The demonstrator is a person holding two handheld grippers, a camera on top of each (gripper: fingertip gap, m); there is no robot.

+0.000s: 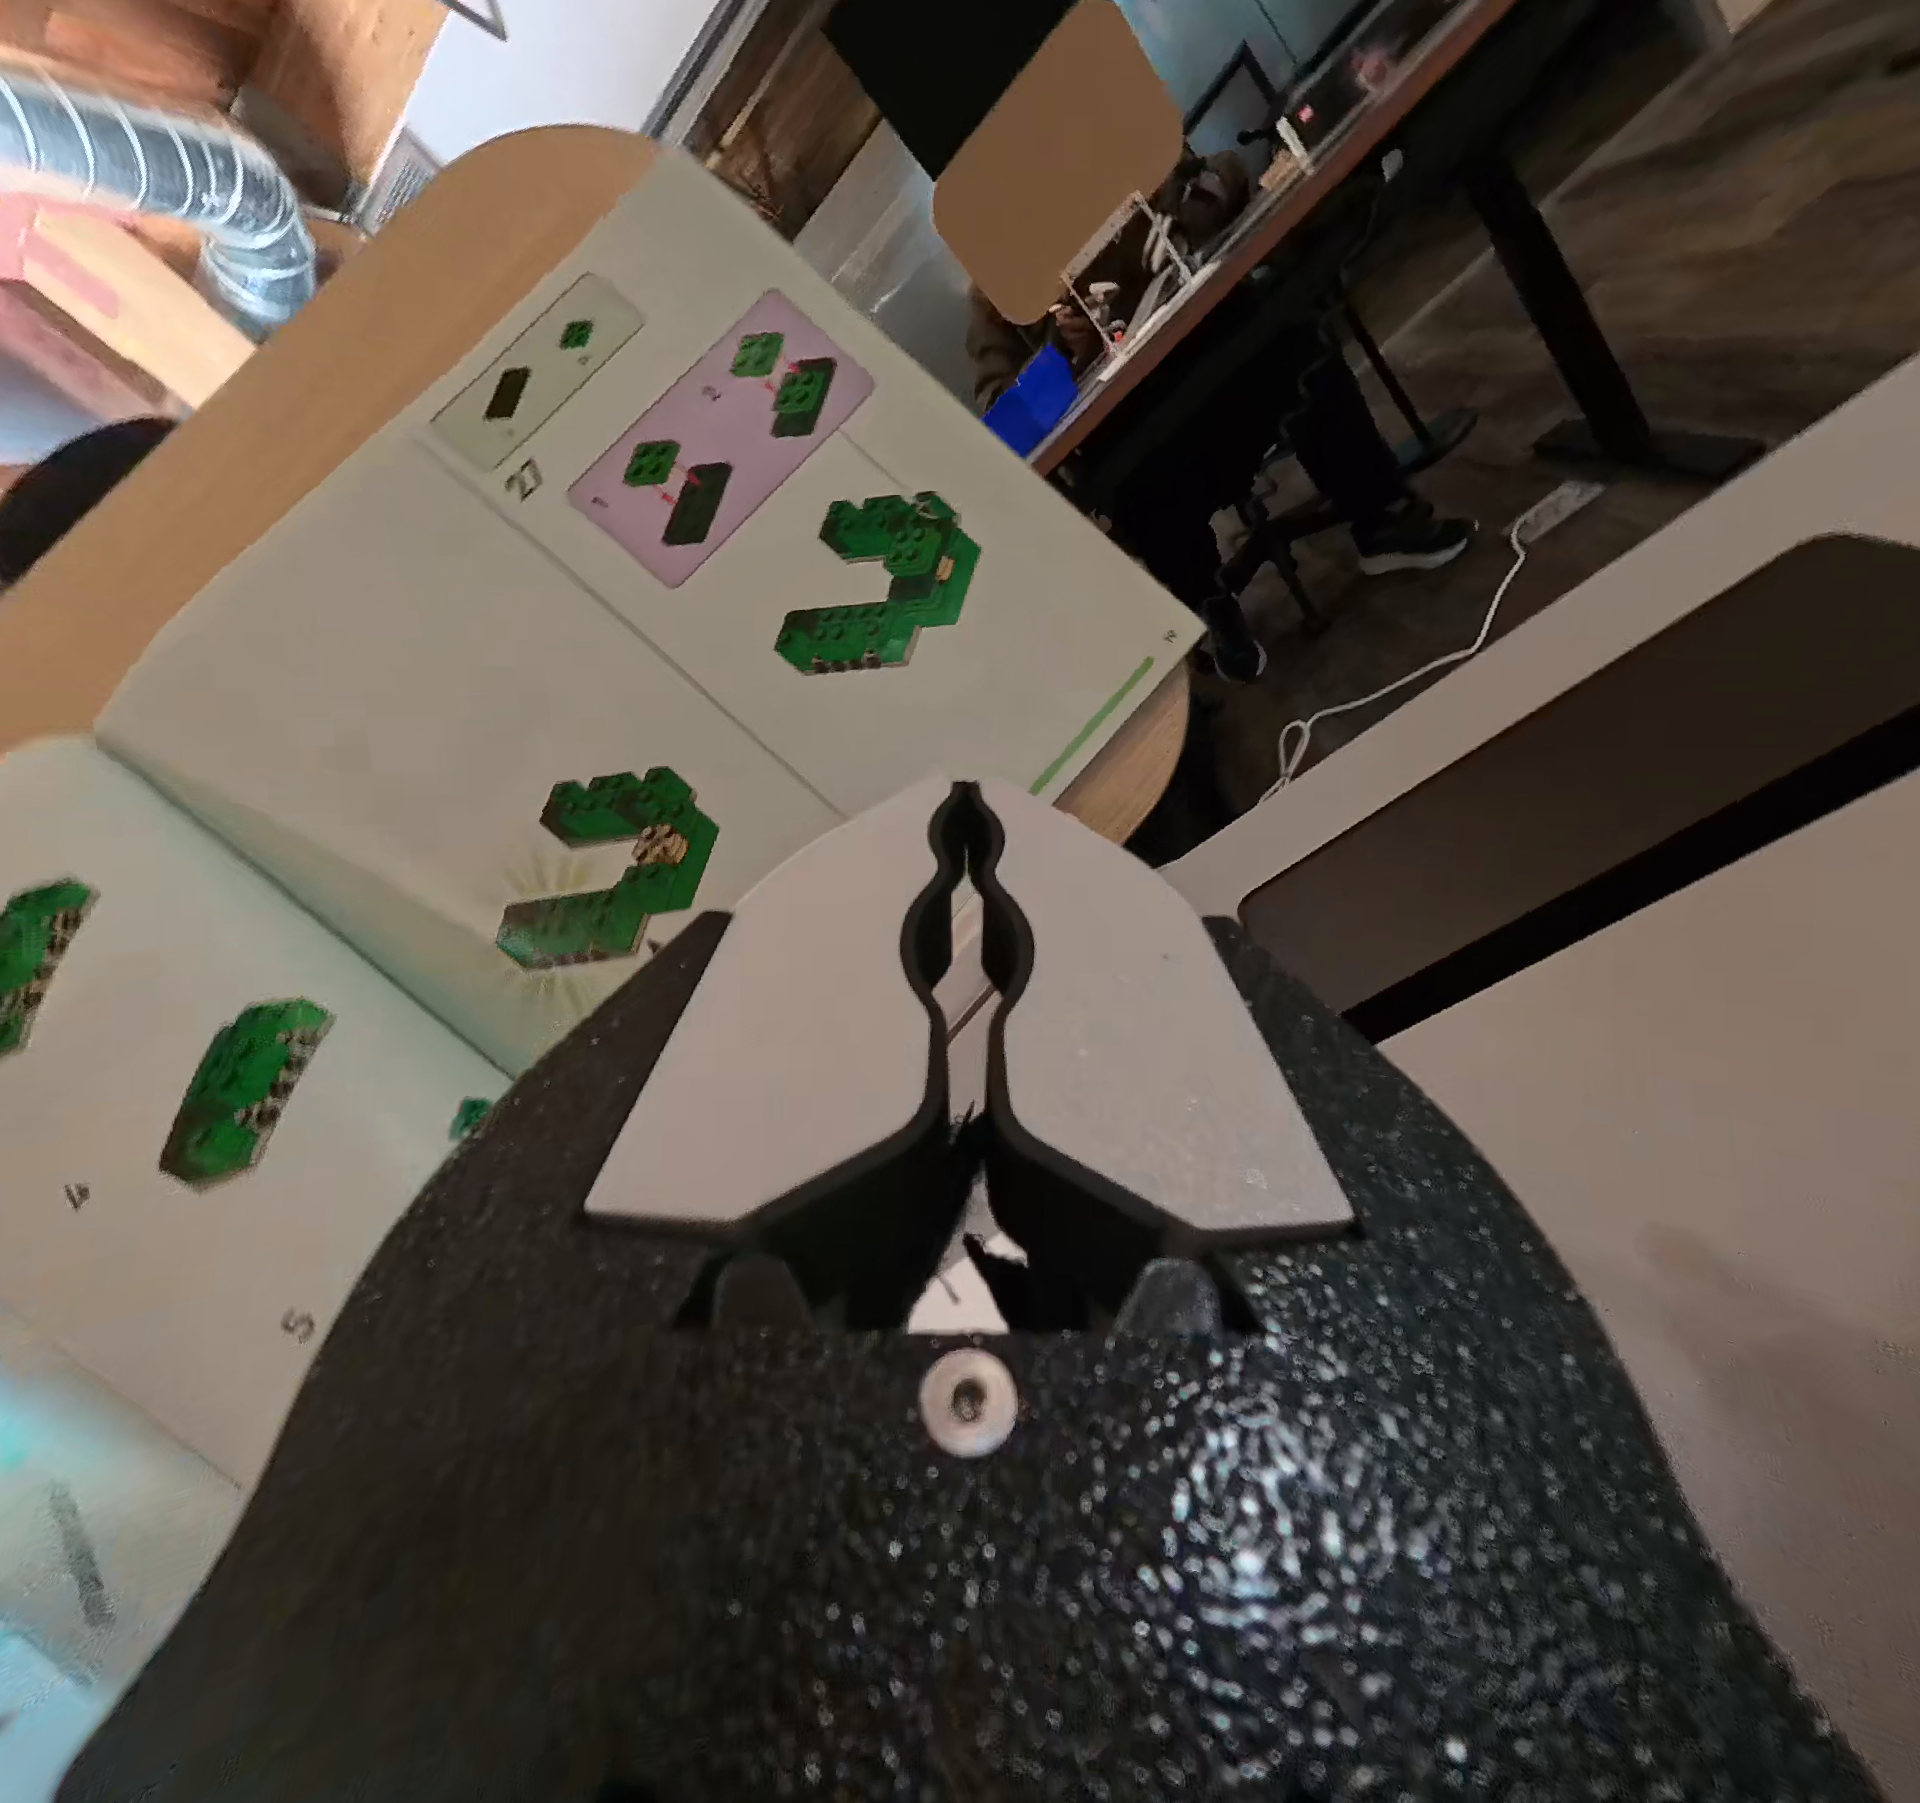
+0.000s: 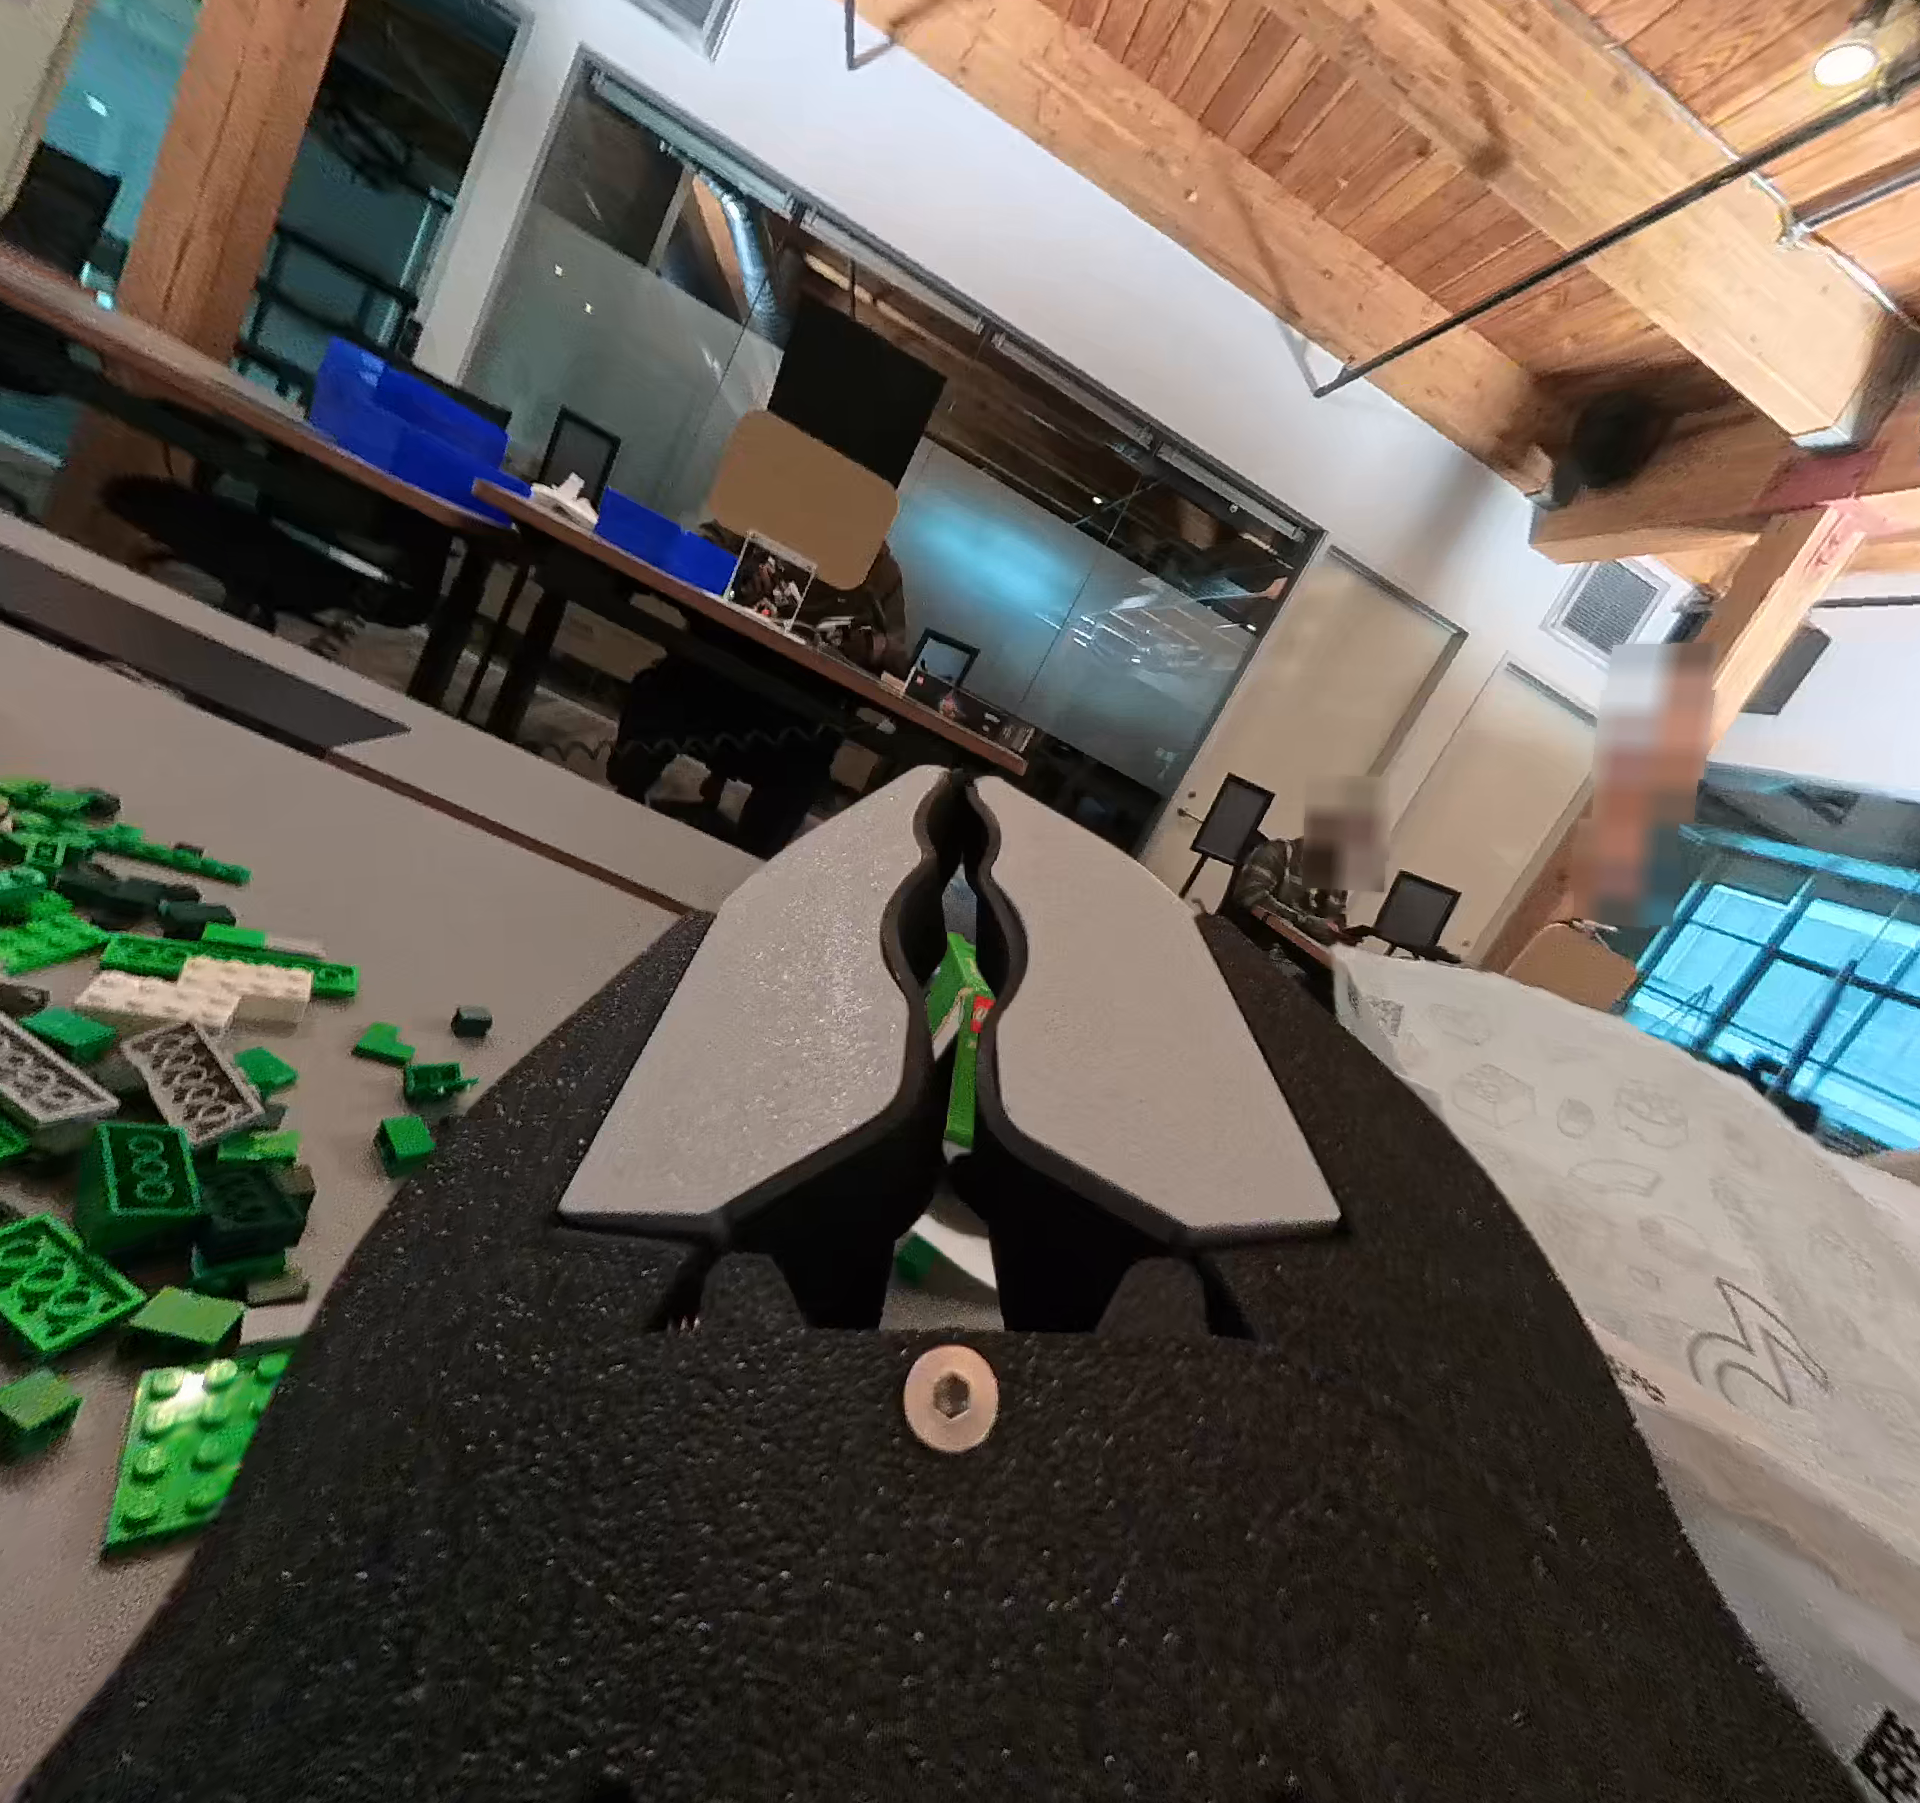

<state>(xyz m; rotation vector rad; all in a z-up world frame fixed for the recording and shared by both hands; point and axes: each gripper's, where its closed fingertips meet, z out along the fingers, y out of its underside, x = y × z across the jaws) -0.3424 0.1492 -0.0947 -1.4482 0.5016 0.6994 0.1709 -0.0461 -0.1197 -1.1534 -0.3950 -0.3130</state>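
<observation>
A: Surface?
B: Pale grey desk [image 2: 499,880] with a dark inset panel. Green, white and grey toy bricks [image 2: 156,1109] lie scattered on its left part, and a white printed paper bag [image 2: 1621,1161] lies at the right.

A: Left gripper [image 1: 964,803]?
B: Fingers pressed together at the tips, holding nothing. It is near an open instruction booklet [image 1: 416,673] of green brick drawings, propped against a tan board.

A: Right gripper [image 2: 961,797]?
B: Tips pressed together. A green box [image 2: 958,1000] shows through the gap behind them; I cannot tell if it is touched.

A: Room?
B: Timber ceiling beams [image 2: 1195,112], glass partitions, long dark desks with blue bins [image 2: 416,423], and persons seated beyond.
</observation>
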